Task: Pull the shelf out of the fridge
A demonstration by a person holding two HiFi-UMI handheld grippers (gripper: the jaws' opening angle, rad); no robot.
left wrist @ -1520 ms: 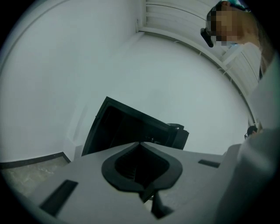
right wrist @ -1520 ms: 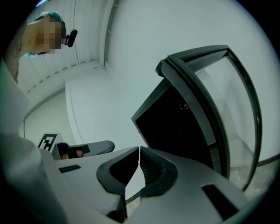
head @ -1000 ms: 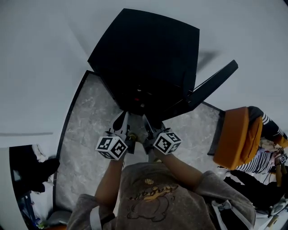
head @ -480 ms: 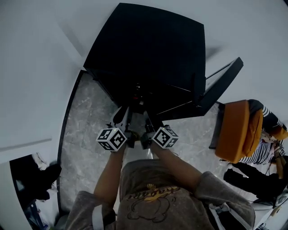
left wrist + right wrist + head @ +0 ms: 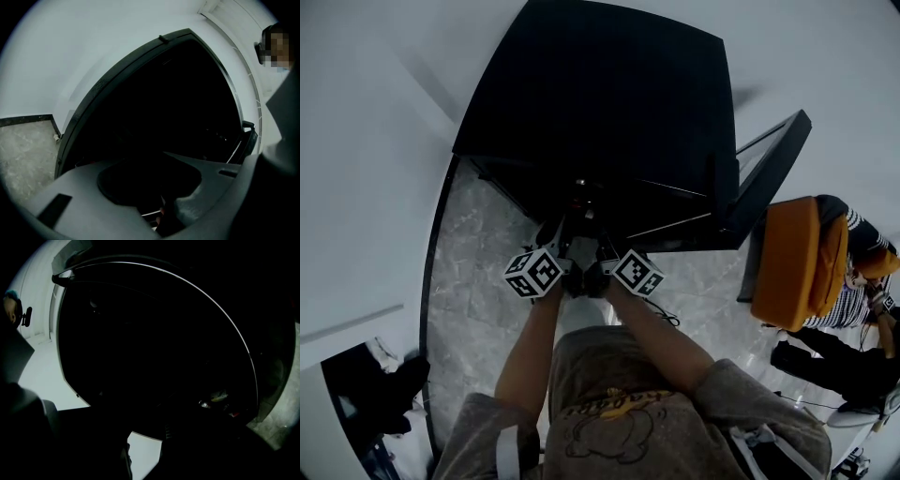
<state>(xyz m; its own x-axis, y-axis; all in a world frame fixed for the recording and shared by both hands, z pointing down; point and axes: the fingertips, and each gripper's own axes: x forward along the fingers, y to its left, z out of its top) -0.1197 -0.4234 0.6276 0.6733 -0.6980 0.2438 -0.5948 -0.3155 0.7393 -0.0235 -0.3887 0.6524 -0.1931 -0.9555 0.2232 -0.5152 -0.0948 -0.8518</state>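
Observation:
A black fridge (image 5: 600,94) stands on the floor with its door (image 5: 769,169) swung open to the right. Thin pale shelf edges (image 5: 670,225) show in its dark opening. Both grippers are side by side at the lower front of that opening. My left gripper (image 5: 555,231) (image 5: 154,187) has just been opening; its grey jaws stand apart, with only the dark interior between them. My right gripper (image 5: 602,246) (image 5: 145,451) is nearly a silhouette, with a strip of pale floor showing between its jaws. Neither holds anything that I can see.
An orange chair (image 5: 787,262) stands right of the door, and a person in a striped sleeve (image 5: 848,281) is beyond it. Grey marble floor (image 5: 478,281) lies to the left and a cable (image 5: 661,314) by my right arm. Small items (image 5: 218,397) sit inside the fridge.
Both grippers have sunk and drawn closer together at the fridge's front. The left jaws have spread apart. The fridge fills more of the head view.

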